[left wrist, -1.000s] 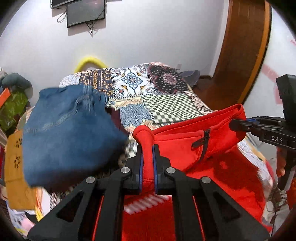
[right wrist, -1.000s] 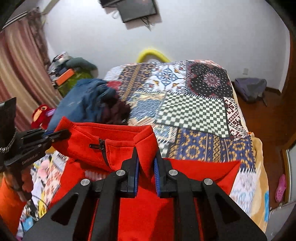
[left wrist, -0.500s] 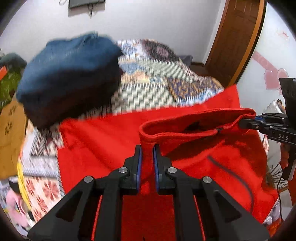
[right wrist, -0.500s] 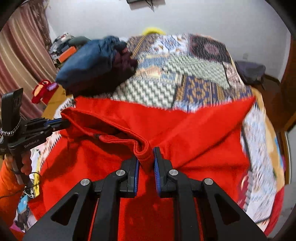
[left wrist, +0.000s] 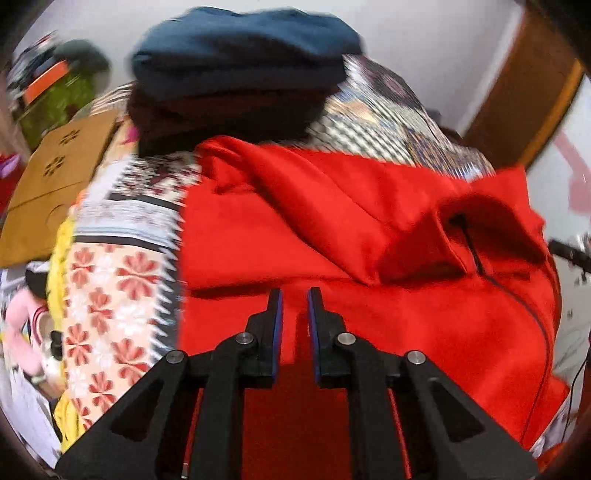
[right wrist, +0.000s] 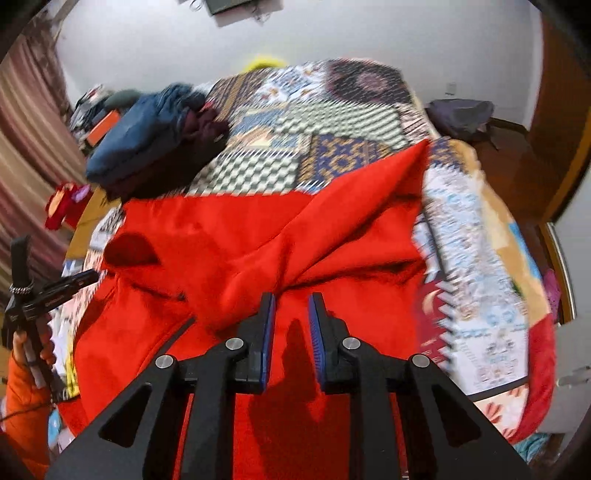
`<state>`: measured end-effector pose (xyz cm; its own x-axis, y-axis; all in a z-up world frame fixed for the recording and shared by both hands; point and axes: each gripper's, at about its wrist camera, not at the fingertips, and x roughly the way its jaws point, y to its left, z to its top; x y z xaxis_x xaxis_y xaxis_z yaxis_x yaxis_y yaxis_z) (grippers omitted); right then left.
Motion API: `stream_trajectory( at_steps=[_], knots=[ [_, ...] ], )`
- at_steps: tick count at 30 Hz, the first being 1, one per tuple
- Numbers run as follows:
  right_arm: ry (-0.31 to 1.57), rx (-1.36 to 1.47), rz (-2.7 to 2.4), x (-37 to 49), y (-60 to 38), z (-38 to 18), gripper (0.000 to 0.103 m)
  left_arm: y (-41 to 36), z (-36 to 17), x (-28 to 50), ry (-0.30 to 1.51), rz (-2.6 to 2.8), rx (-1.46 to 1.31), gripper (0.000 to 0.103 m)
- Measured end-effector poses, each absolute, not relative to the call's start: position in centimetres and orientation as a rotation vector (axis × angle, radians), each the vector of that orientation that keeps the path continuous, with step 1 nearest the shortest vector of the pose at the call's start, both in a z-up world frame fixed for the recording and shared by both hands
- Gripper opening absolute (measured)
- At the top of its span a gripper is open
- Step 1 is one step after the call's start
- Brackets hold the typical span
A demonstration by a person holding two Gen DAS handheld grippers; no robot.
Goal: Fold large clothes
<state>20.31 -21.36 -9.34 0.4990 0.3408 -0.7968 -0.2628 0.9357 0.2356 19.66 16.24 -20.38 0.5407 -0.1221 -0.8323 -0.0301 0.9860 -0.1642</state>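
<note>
Red jacket (left wrist: 369, 302) spread on patchwork bedspread (right wrist: 343, 122). Left gripper (left wrist: 294, 295) – jaws parting, nothing clamped. Right gripper (right wrist: 291, 299) – jaws parting, nothing clamped.

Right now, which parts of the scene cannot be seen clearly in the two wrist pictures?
- Red garment: near edge hidden under the left gripper body, left wrist view; likewise under the right gripper, right wrist view.
- Bedspread pattern: motion-blurred, both views.
- Dark clothes pile: single pieces indistinct, blurred.
- Wall screen: cut off by top edge.
</note>
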Motion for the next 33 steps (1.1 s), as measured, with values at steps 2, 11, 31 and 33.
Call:
stream_trajectory(
  at_steps=[2, 11, 31, 33],
  knots=[
    [0.965, 0.107, 0.342, 21.0, -22.1, -8.6, 0.026, 17.6, -19.7, 19.9, 0.982, -0.019, -0.189, 0.017],
    [0.924, 0.232, 0.253, 26.1, -24.6, -7.8, 0.049, 21.4, -17.7, 25.3, 0.922, 0.015, -0.337, 0.045],
    [1.039, 0.335, 0.288, 35.2, -23.7, -12.9, 0.005, 23.9, -25.6, 35.7, 1.032, 0.008, -0.642, 0.004],
    [0.972, 0.286, 0.311, 35.3, -23.0, -10.8, 0.004, 23.8, -24.6, 35.4, 0.983, 0.054, -0.571, 0.004]
  ],
)
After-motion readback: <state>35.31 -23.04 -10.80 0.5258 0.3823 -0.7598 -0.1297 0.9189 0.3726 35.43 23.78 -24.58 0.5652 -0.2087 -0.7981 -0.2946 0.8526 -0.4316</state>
